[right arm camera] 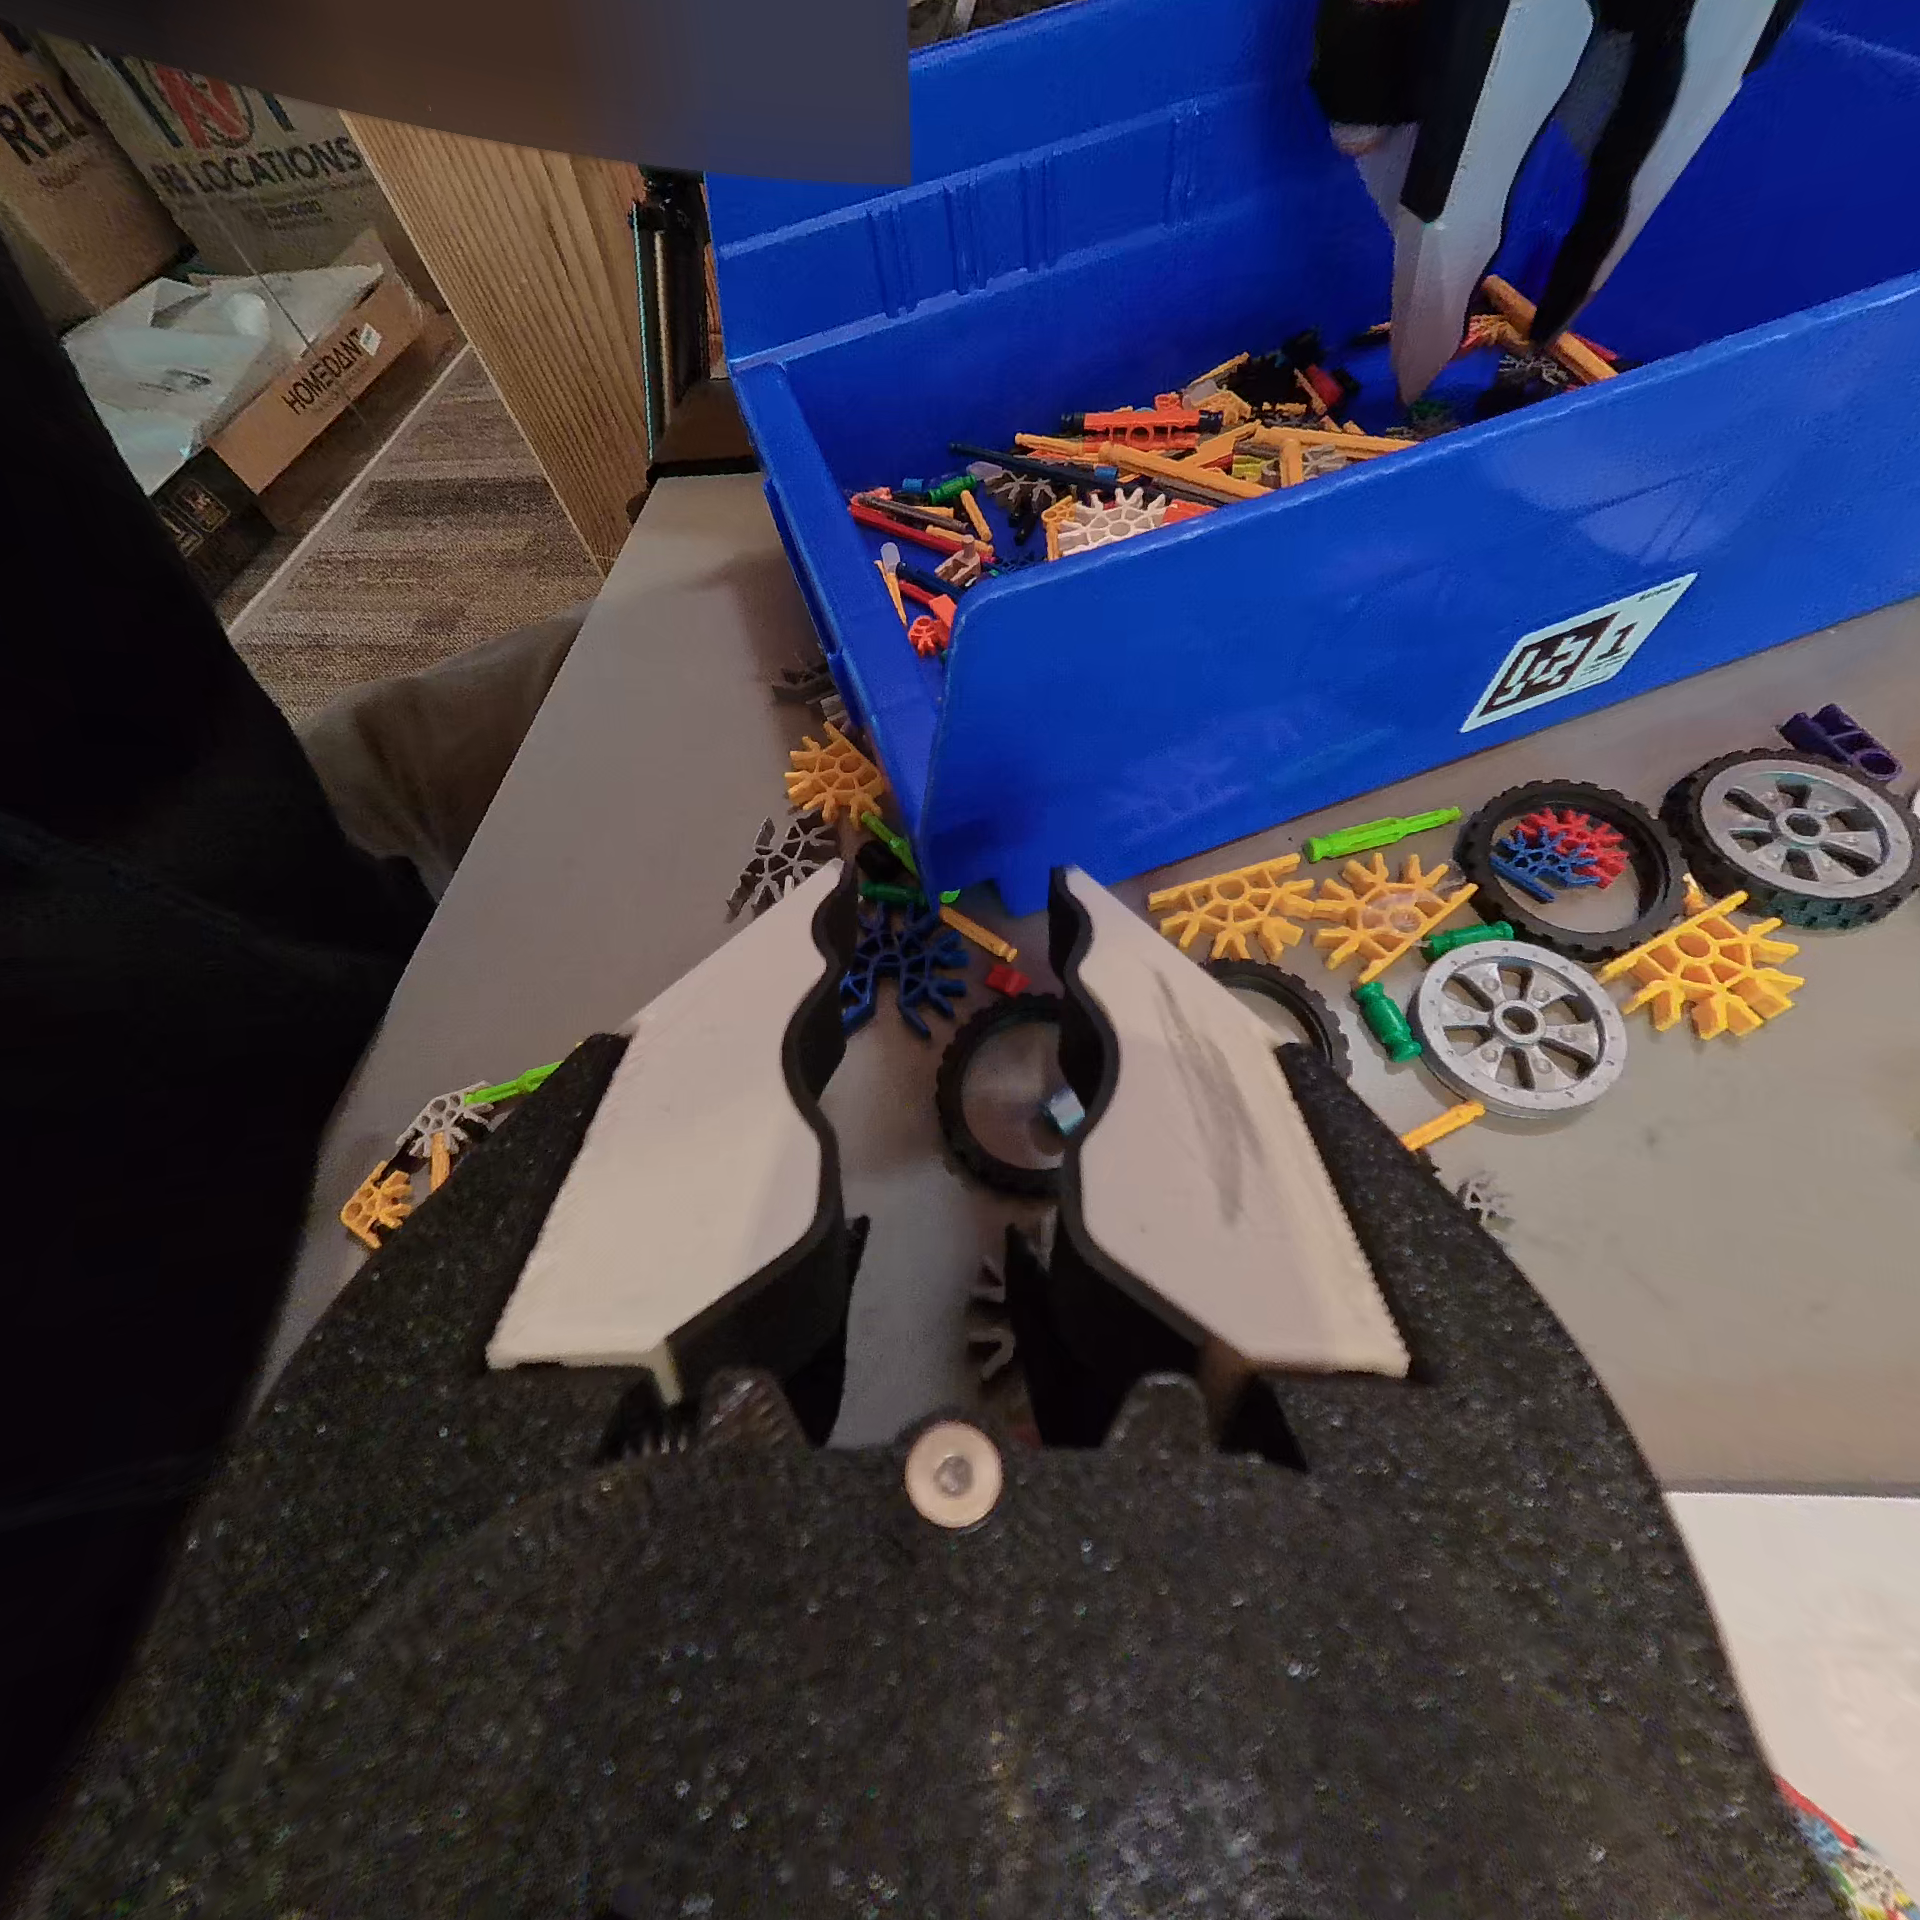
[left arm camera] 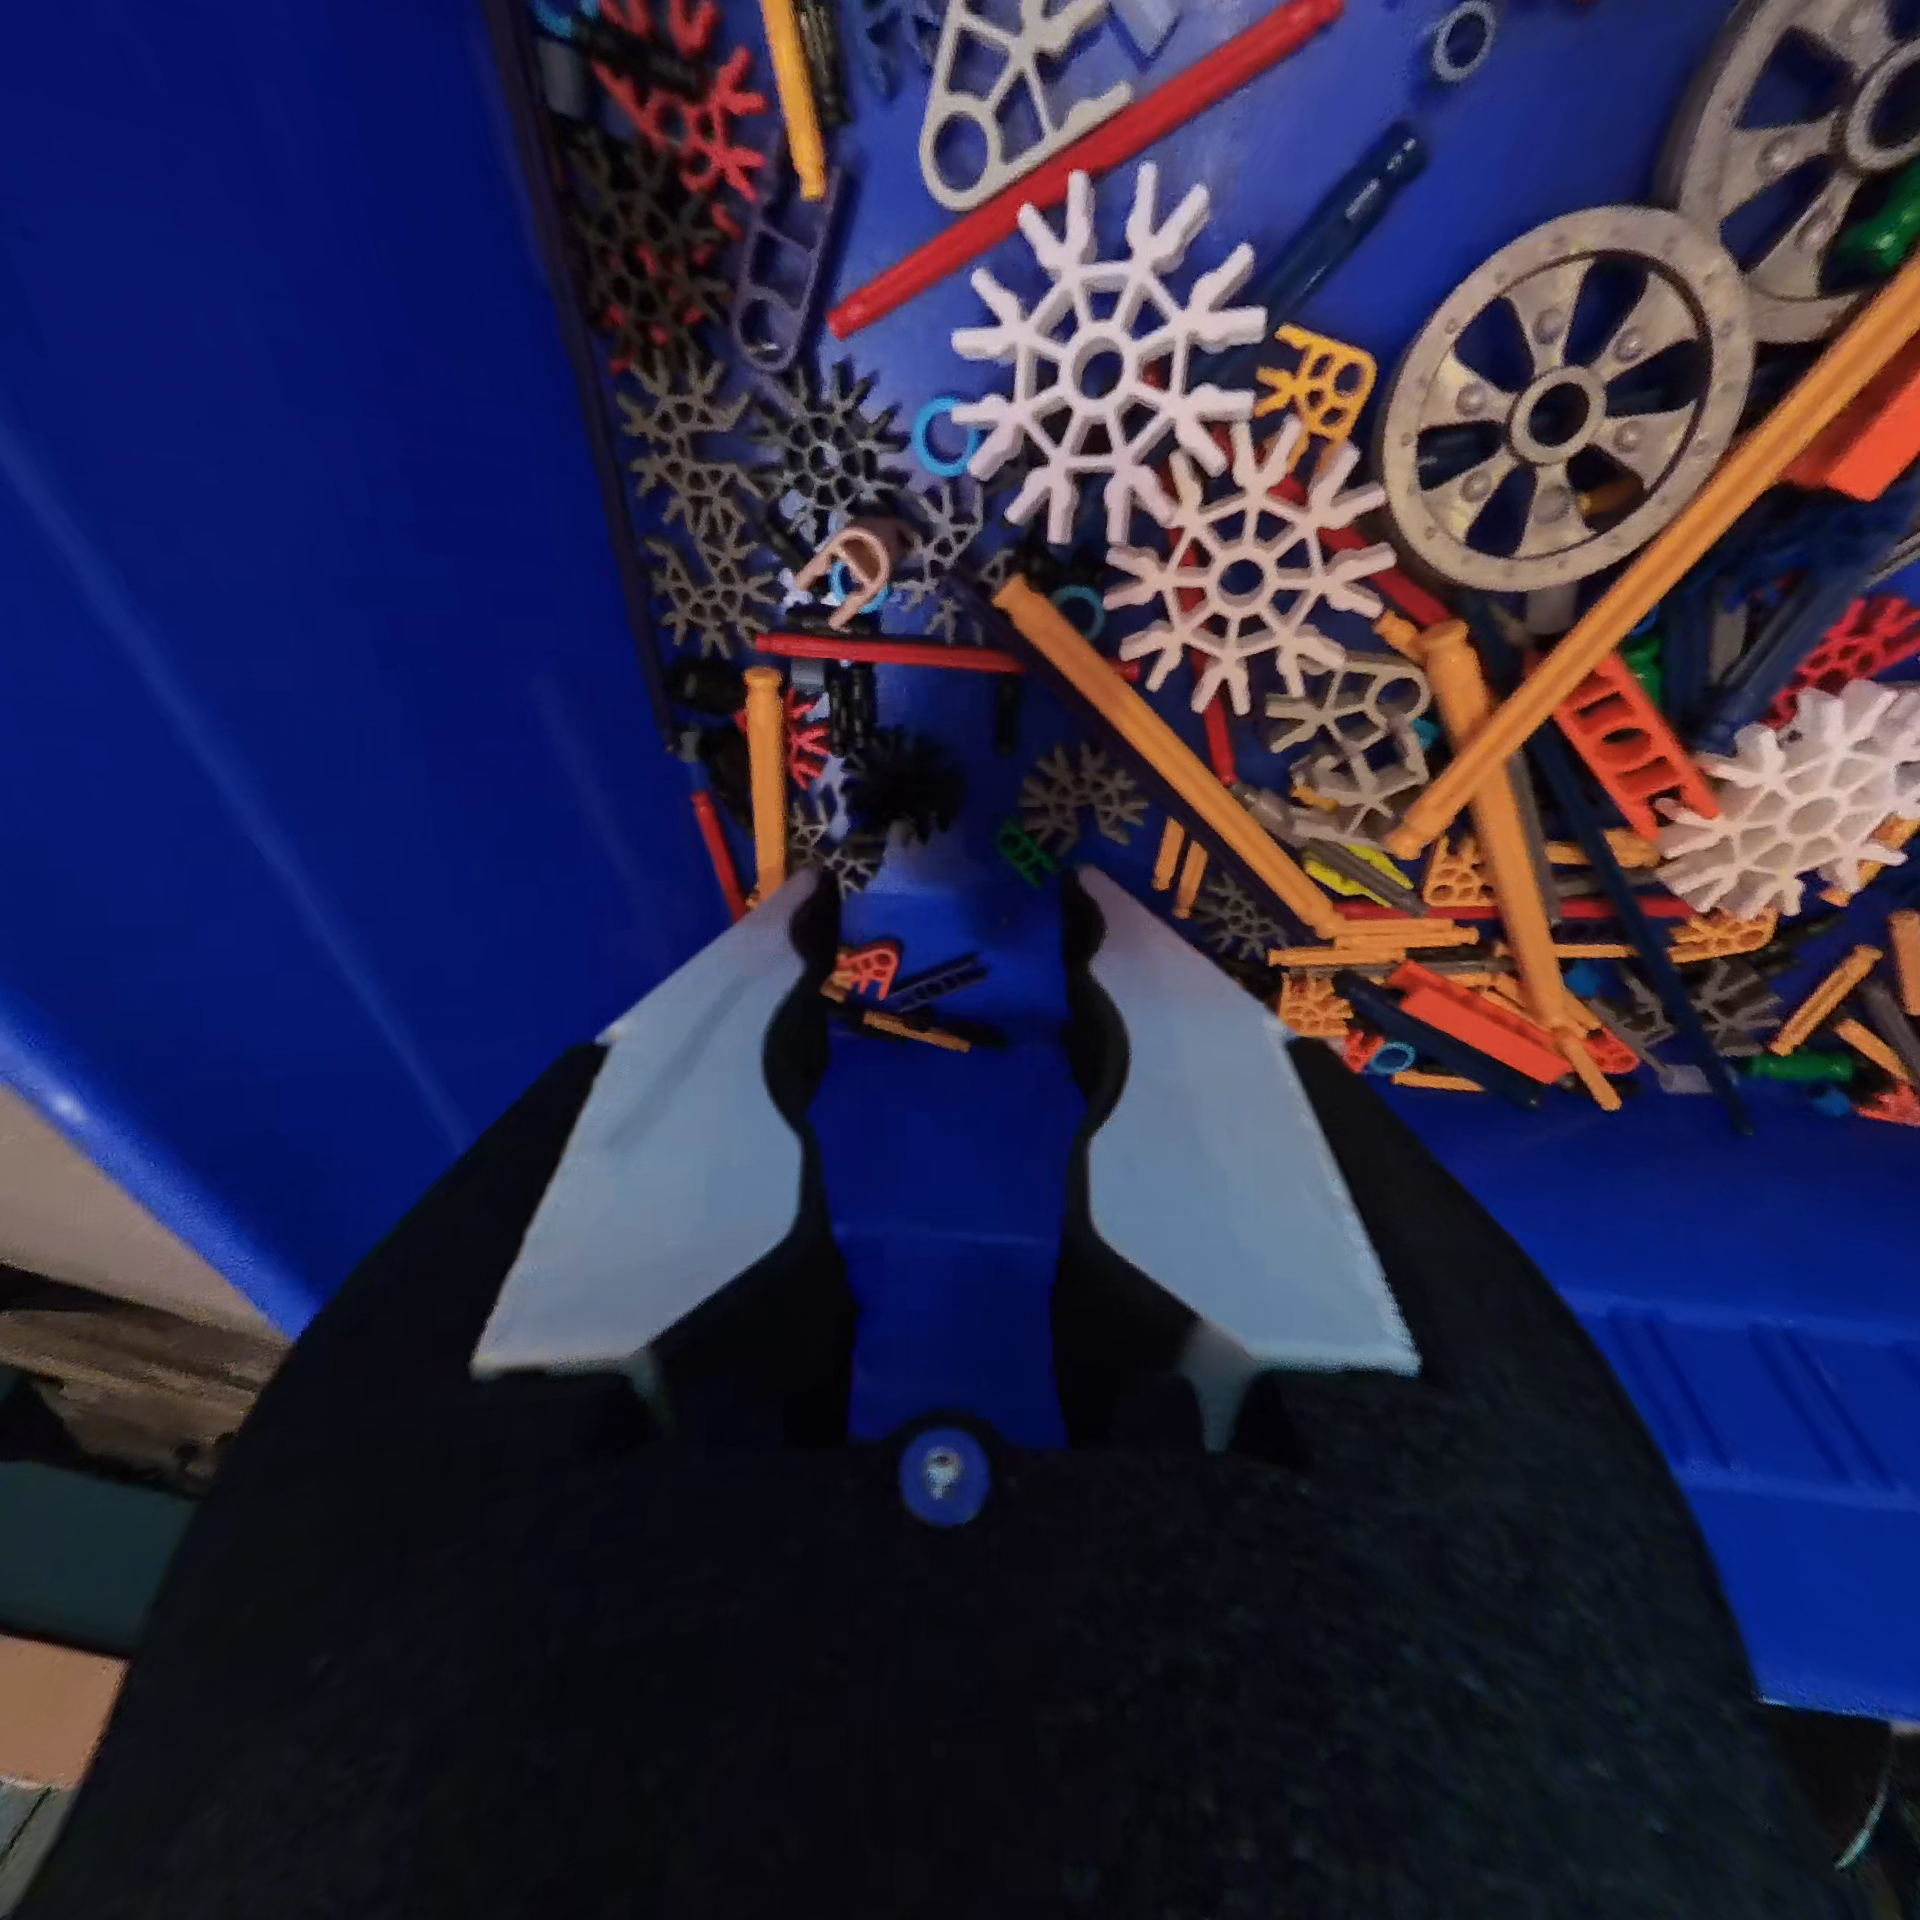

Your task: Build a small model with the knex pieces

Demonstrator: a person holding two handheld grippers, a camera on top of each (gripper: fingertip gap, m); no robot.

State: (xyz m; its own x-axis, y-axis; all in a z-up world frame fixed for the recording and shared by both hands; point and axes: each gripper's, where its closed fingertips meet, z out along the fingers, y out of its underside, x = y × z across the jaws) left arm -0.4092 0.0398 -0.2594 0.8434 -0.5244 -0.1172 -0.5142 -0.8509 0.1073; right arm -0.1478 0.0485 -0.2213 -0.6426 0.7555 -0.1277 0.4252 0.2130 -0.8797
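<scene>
Both grippers were open and empty: left gripper (left arm camera: 945, 883) hung inside the blue bin (left arm camera: 312, 623) over loose toy parts (left arm camera: 914, 997). Right gripper (right arm camera: 951, 883) hovered above a blue snowflake piece (right arm camera: 902, 964) beside a black tire (right arm camera: 1003, 1107).

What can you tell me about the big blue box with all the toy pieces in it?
The blue bin looks like smooth hard plastic, with tall walls and an open top. It stands upright on the pale table. A pale sticker sits on its front wall. Inside lies a jumble of orange rods, white snowflake connectors and grey wheels. The left gripper reaches inside, open, over the bin's bare floor. More loose pieces lie against its front outside.
</scene>
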